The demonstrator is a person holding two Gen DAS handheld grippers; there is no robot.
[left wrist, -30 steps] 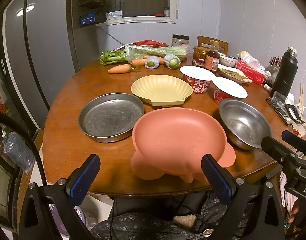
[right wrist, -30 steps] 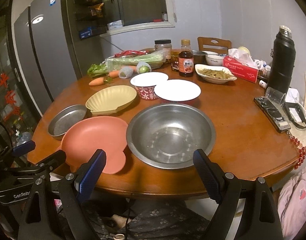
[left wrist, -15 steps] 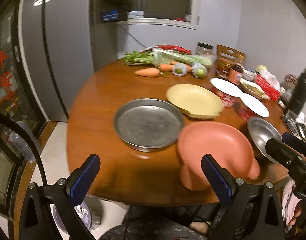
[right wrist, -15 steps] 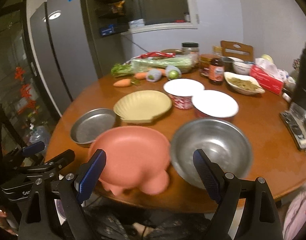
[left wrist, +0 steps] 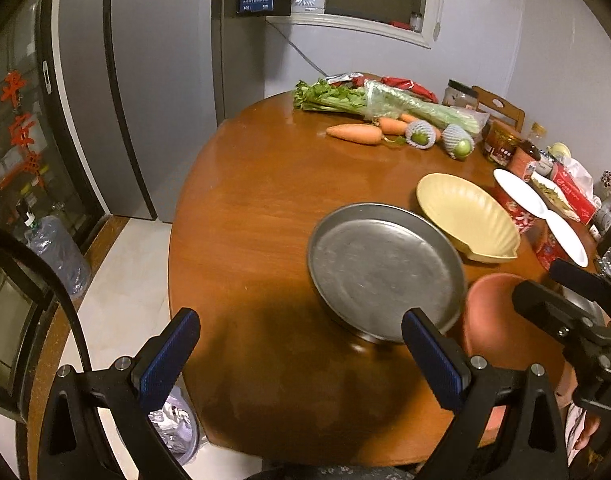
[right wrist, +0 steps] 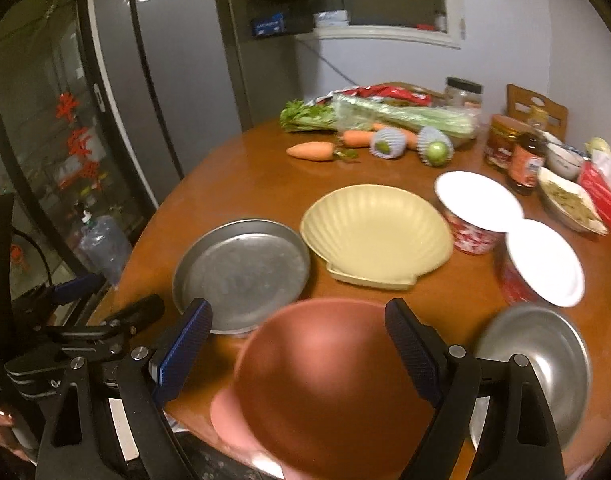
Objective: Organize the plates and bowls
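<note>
Both views have swung left since a second ago, so the table (left wrist: 265, 184) fills centre frame and the fridge (left wrist: 145, 80) takes the upper left. The steel pan (left wrist: 385, 268), earlier centre-left in the left view, now sits right of centre. The pink plate (right wrist: 329, 392), earlier lower left in the right view, lies between the wide-open right claw (right wrist: 297, 352). The left claw (left wrist: 301, 356) gapes empty, so nothing looks stacked yet.

Both claws have swung leftward: the right claw (right wrist: 299, 350) now frames the pink plate (right wrist: 329, 392).
</note>
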